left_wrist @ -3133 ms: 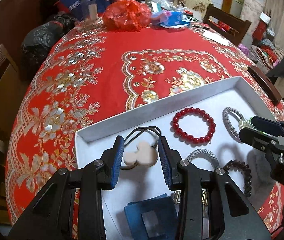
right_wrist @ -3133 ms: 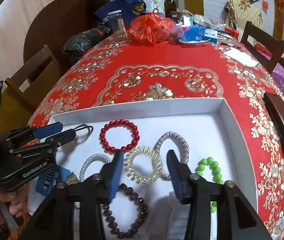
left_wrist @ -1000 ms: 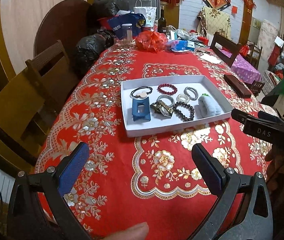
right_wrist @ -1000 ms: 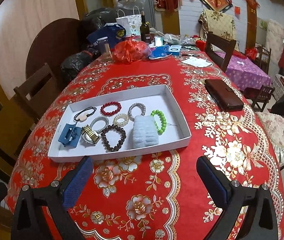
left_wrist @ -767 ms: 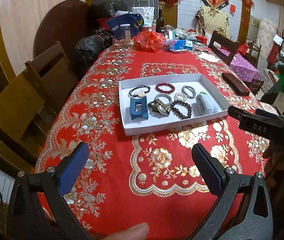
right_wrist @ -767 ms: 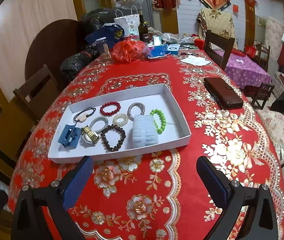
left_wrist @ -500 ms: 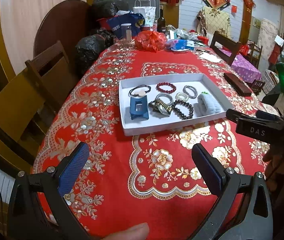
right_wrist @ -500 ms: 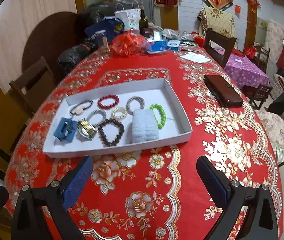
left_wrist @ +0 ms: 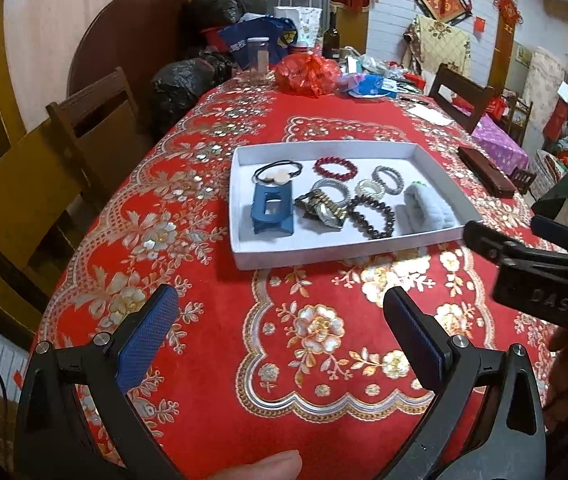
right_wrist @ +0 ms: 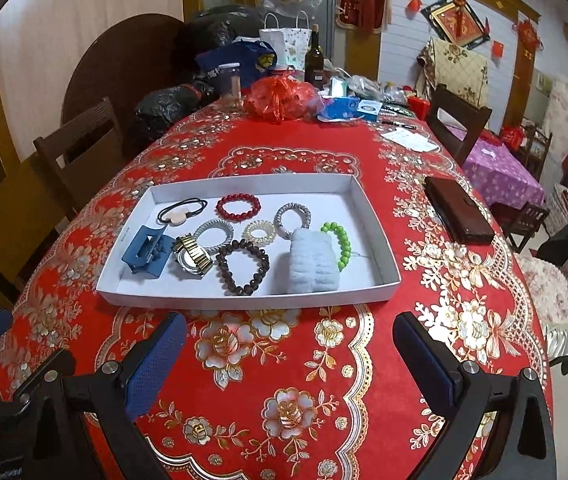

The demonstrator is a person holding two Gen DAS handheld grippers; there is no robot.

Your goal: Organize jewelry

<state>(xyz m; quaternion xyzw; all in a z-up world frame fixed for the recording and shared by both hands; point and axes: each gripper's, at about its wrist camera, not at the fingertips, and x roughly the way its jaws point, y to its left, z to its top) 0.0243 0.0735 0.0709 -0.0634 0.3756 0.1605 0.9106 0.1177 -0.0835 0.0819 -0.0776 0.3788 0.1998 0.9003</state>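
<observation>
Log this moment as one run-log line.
left gripper: open, empty | right gripper: open, empty | tray: jewelry inside | both grippers short of tray

Light blue cloth [right_wrist: 313, 266] partly hides green bracelet [right_wrist: 341, 242].

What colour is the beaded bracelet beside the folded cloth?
Bright green bracelet; clearest in the right wrist view.

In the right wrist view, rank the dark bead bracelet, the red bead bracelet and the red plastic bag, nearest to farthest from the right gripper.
From the right gripper:
1. Dark bead bracelet, tray's near edge.
2. Red bead bracelet, tray's far side.
3. Red plastic bag, table's far end.
</observation>
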